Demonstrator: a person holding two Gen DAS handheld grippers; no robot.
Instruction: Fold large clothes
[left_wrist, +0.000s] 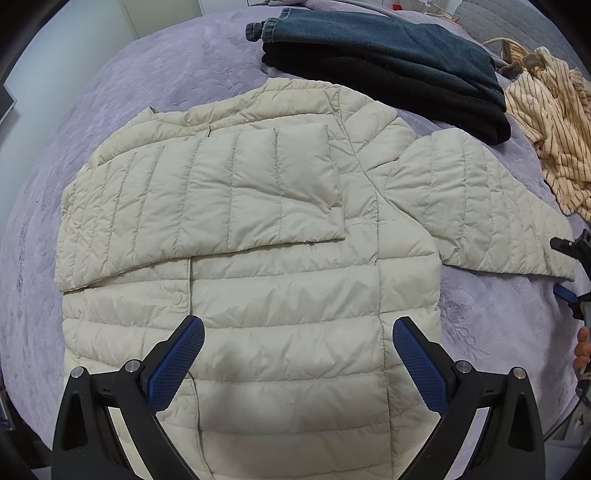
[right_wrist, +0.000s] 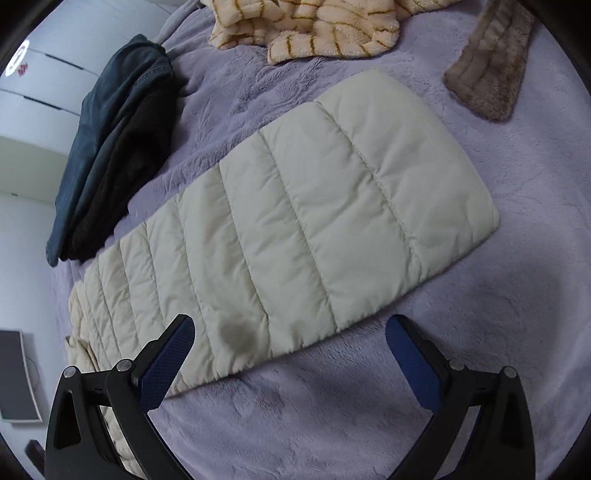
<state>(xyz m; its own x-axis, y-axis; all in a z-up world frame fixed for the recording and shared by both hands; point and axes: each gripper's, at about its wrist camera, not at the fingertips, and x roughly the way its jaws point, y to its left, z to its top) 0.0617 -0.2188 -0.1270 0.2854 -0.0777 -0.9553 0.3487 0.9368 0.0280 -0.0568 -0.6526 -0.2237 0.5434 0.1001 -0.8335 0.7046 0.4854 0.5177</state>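
The left gripper (left_wrist: 298, 334) is hovering with its jaws spread wide and empty over the lower body of the one cream quilted jacket (left_wrist: 258, 295), which is lying flat on the purple plush bedspread (left_wrist: 129, 92). From that claw, one sleeve (left_wrist: 207, 199) is lying at twelve o'clock, already folded across the chest; the other sleeve (left_wrist: 476, 206) is reaching out toward two o'clock, unfolded.

The right gripper (right_wrist: 290, 334) is likewise gaping wide, holding nothing, poised just above the near edge of that outstretched sleeve (right_wrist: 295, 221), whose cuff end is pointing toward one o'clock.

The jacket is looking light, puffy and soft, with a slick shell, so I judge it will be compressing easily and springing back or sliding off its own folds. A pinch at the cuff edge, taking in both layers, seems the safest hold.

Farther out, two folded dark garments are sitting stacked: jeans (left_wrist: 369, 37) on a black piece (left_wrist: 424, 99), at about eleven o'clock from the right claw. One striped fleece item (right_wrist: 306, 29) is lying crumpled at twelve, and one brown furry strip (right_wrist: 487, 62) at one o'clock.
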